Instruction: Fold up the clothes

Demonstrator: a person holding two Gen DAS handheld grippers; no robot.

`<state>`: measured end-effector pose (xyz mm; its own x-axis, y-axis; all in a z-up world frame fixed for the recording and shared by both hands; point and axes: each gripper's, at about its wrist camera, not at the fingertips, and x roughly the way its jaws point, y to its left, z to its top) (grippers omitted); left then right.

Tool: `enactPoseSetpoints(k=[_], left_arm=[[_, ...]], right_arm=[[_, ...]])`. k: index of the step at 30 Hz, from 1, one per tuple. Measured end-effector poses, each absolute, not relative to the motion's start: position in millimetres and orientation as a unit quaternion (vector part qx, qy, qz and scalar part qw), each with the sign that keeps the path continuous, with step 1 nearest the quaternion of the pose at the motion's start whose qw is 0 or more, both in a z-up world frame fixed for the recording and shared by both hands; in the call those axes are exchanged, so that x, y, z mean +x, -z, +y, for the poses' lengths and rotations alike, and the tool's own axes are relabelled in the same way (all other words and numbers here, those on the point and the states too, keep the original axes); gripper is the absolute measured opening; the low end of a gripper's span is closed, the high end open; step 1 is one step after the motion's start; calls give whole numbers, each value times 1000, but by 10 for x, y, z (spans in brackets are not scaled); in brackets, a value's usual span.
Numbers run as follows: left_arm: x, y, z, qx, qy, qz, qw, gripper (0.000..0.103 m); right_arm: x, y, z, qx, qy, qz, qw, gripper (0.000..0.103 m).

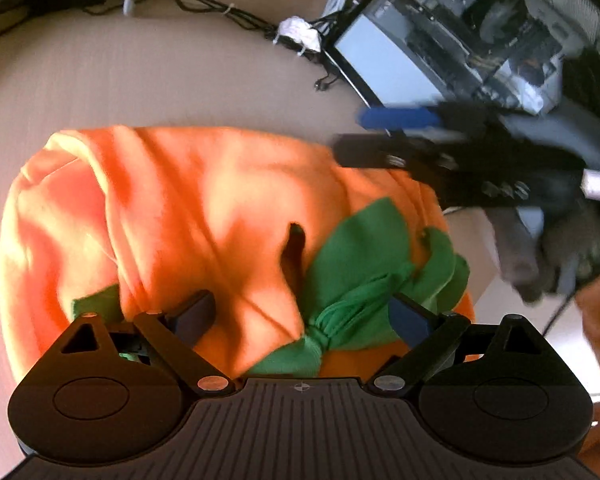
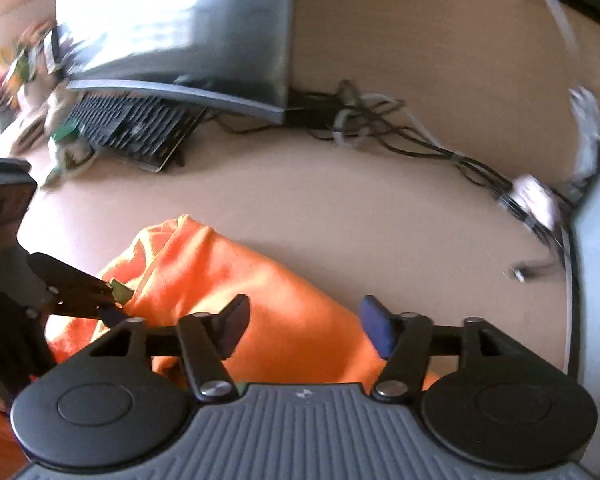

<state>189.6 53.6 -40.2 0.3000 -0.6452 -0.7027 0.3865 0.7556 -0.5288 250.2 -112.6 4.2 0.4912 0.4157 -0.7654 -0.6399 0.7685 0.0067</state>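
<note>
An orange garment (image 1: pixel 204 208) with green trim (image 1: pixel 356 276) lies bunched on the beige table (image 1: pixel 160 80). My left gripper (image 1: pixel 302 314) is open low over its near edge, and orange and green folds lie between its spread fingers. In the left wrist view, my right gripper (image 1: pixel 350 135) is blurred and open above the garment's far right edge, held by a gloved hand (image 1: pixel 560 256). The right wrist view shows my right gripper (image 2: pixel 306 326) open just above the orange garment (image 2: pixel 220 276). The left gripper (image 2: pixel 116 300) touches the cloth's left edge there.
An open computer case (image 1: pixel 480 40) stands at the table's back right, with tangled cables (image 1: pixel 228 12) behind the garment. A monitor (image 2: pixel 180 24) and black keyboard (image 2: pixel 136 128) sit at the back, with small colourful items (image 2: pixel 16 68) beside them. Bare table (image 2: pixel 340 208) lies beyond the cloth.
</note>
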Motion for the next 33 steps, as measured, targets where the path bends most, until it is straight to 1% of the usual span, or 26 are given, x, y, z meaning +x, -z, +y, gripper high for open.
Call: enactPoseSetpoints(k=[4, 6, 8, 9, 10, 11, 12, 14, 16, 17, 18, 21, 23, 26, 28, 29, 30, 31, 32, 33], left_arm=[[1888, 419, 557, -135, 317, 501, 794, 97], [1892, 408, 568, -139, 309, 502, 796, 97], [1876, 402, 625, -149, 302, 501, 797, 97], [1877, 405, 649, -154, 301, 501, 797, 97], [1882, 410, 669, -160, 300, 501, 796, 97], [1888, 414, 688, -166, 299, 501, 795, 97], [1893, 418, 708, -171, 298, 501, 794, 97], [1934, 412, 726, -174, 292, 500, 797, 97], [2004, 363, 744, -170, 283, 493, 805, 97], [2061, 301, 756, -163, 274, 485, 814, 97], [2118, 239, 769, -156, 266, 477, 823, 97], [2244, 13, 870, -140, 241, 446, 851, 97], [2230, -225, 1075, -142, 225, 411, 872, 97], [2102, -293, 1157, -173, 244, 401, 866, 98], [2009, -316, 1194, -196, 259, 396, 859, 99], [1963, -327, 1213, -207, 266, 394, 855, 99], [1916, -339, 1231, -218, 274, 392, 851, 99], [1903, -292, 1162, -219, 283, 401, 843, 99], [1898, -193, 1051, -210, 289, 418, 835, 99], [1891, -83, 938, -200, 294, 435, 828, 99]], right_arm=[[2928, 203, -990, -133, -349, 454, 809, 69], [3104, 349, -959, -121, -357, 483, 790, 69], [3208, 466, -919, -118, -358, 497, 781, 72], [3221, 499, -902, -120, -361, 500, 778, 72], [3221, 517, -891, -120, -366, 502, 775, 70], [3212, 523, -892, -118, -373, 503, 771, 64], [3193, 521, -882, -116, -381, 503, 767, 47], [3140, 478, -825, -125, -382, 493, 772, 35], [3148, 376, -790, -131, -379, 475, 783, 15], [3180, 316, -779, -132, -379, 465, 789, 11], [3236, 235, -774, -134, -376, 450, 799, 4], [3373, -91, -778, -144, -365, 397, 830, 0], [3319, -341, -785, -155, -362, 356, 847, 0], [3080, -575, -769, -177, -388, 324, 845, 0], [3006, -513, -778, -187, -388, 339, 837, 1], [3010, -445, -800, -184, -386, 353, 832, 3], [3027, -372, -827, -178, -382, 369, 828, 9], [3053, -297, -859, -170, -378, 386, 824, 22], [3079, -229, -889, -162, -376, 400, 820, 32], [3097, -169, -910, -155, -374, 411, 817, 47]])
